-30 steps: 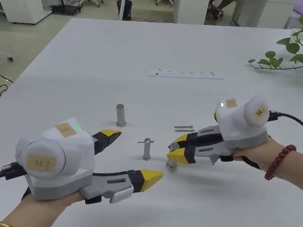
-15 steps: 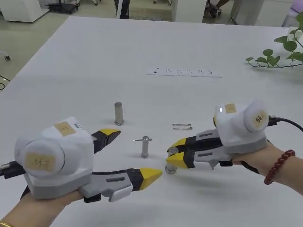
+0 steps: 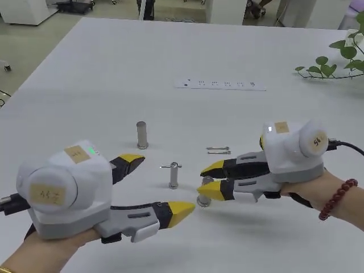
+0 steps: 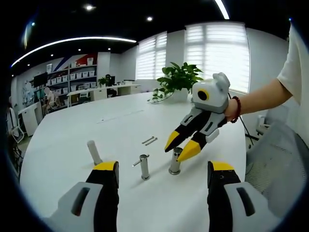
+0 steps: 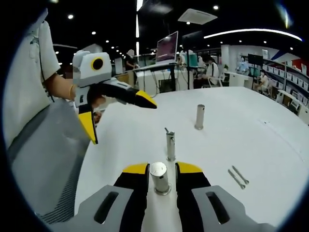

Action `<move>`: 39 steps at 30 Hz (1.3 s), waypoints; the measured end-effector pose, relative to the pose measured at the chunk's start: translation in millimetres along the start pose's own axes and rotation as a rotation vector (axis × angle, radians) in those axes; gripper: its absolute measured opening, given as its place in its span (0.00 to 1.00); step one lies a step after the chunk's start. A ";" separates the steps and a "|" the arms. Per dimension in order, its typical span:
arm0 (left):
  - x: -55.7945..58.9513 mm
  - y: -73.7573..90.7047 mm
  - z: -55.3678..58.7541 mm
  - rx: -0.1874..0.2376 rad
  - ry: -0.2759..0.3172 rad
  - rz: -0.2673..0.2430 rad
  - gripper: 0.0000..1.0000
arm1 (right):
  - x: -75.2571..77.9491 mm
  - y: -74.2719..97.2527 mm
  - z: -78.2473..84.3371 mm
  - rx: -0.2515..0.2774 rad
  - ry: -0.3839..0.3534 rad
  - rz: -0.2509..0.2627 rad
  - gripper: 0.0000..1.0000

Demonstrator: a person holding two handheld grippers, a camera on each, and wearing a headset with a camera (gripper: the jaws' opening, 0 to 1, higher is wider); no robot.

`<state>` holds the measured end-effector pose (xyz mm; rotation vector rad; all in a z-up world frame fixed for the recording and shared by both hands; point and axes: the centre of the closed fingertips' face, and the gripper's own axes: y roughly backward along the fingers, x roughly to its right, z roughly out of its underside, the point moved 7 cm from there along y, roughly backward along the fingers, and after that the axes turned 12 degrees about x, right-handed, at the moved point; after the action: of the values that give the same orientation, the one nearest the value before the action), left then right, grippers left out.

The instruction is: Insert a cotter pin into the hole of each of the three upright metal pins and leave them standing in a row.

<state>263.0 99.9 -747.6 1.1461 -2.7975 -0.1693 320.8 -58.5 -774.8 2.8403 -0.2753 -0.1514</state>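
Three metal pins stand on the white table. The far pin [image 3: 141,135] is bare. The middle pin [image 3: 173,175] carries a cotter pin through its top. The near pin [image 3: 203,195] stands between the jaws of my right gripper [image 3: 209,179], which is open with a small gap on each side of the pin [image 5: 159,178]. Two loose cotter pins [image 3: 219,150] lie behind it. My left gripper [image 3: 157,185] hovers at the front left, wide open and holding nothing, facing the middle pin [image 4: 144,166] and near pin [image 4: 175,162].
A white power strip [image 3: 220,85] lies farther back on the table. A leafy plant [image 3: 335,60] reaches in at the far right edge. The table's left edge [image 3: 40,62] runs toward the floor. An office with desks surrounds the table.
The right gripper's jaws have spread a little around the near pin. The left gripper and the pins have stayed put; the head view shifted slightly.
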 end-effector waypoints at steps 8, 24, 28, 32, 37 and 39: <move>-0.8 0.8 1.3 -0.002 0.014 -0.006 0.78 | -4.2 9.4 -16.9 0.016 -0.079 -0.003 0.29; -2.7 2.5 3.9 -0.008 0.031 -0.012 0.78 | 23.0 21.9 -38.3 -0.004 -0.139 0.085 0.28; -2.8 2.7 3.8 -0.010 0.029 -0.011 0.78 | 35.0 22.9 -34.8 -0.031 -0.137 0.106 0.27; -3.5 3.3 3.7 -0.013 0.032 -0.007 0.77 | 46.5 22.3 -27.3 -0.083 -0.135 0.126 0.27; -6.0 5.0 5.3 -0.008 0.024 -0.002 0.76 | 62.9 21.5 -15.8 -0.146 -0.134 0.156 0.26; -7.1 5.2 6.7 -0.012 0.028 -0.007 0.76 | 68.6 22.5 -11.2 -0.188 -0.106 0.169 0.26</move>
<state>263.4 109.0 -753.9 1.1462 -2.7654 -0.1693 385.3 -90.5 -762.9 2.6127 -0.4946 -0.2769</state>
